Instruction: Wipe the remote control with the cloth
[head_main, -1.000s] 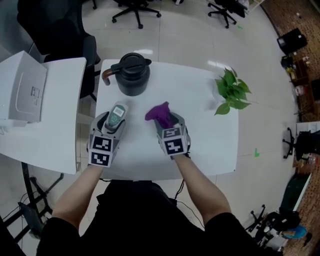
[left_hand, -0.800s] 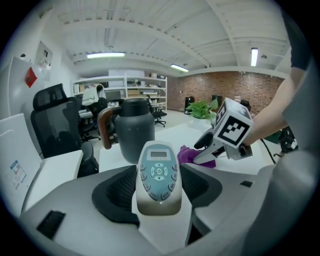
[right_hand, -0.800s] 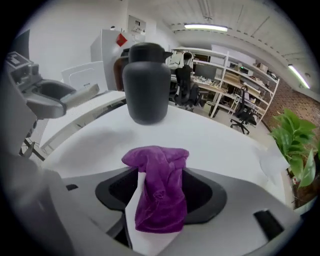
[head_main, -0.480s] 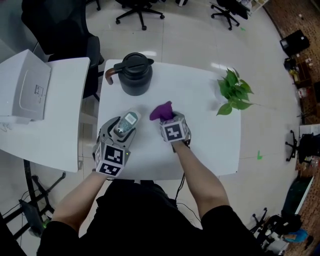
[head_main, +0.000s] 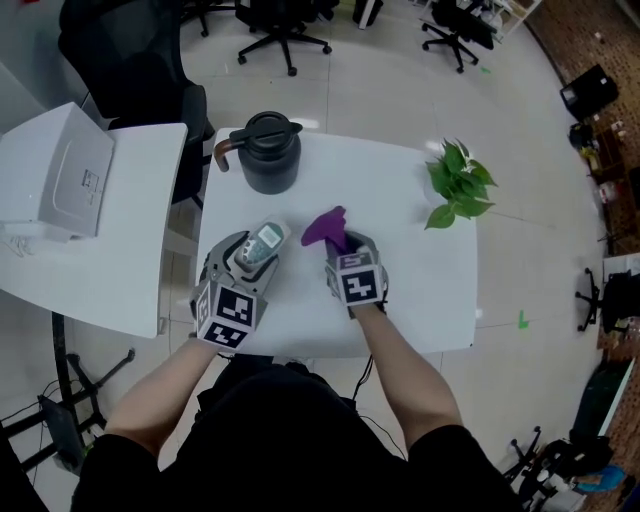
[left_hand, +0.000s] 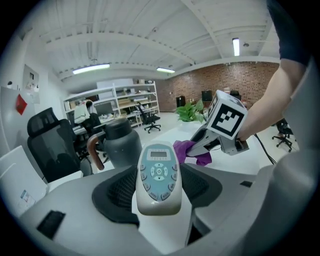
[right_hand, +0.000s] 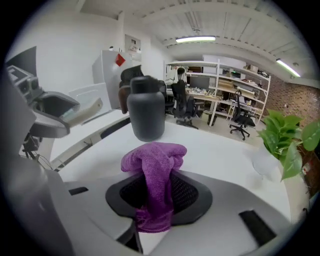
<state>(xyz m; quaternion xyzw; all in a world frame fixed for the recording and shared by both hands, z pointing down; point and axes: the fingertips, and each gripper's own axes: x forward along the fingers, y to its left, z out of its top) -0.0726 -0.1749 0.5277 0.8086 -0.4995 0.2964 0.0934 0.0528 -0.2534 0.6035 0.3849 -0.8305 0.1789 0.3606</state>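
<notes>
Remote (left_hand: 159, 175): pale grey, teal keypad, small screen; clamped in left gripper (head_main: 252, 258). Cloth (right_hand: 152, 170): purple, bunched; right gripper (head_main: 342, 250) jaws have just been closing and pinch it.

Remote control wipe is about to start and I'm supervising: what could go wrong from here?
1. The left gripper clamps the remote control only by its sides, so wiping pressure may tilt it or slide it out.
2. The right gripper, whose jaws have just been closing, pinches the cloth as a narrow bunch. It might pull free, or the hard jaw tips could scrape the upward-facing buttons.
</notes>
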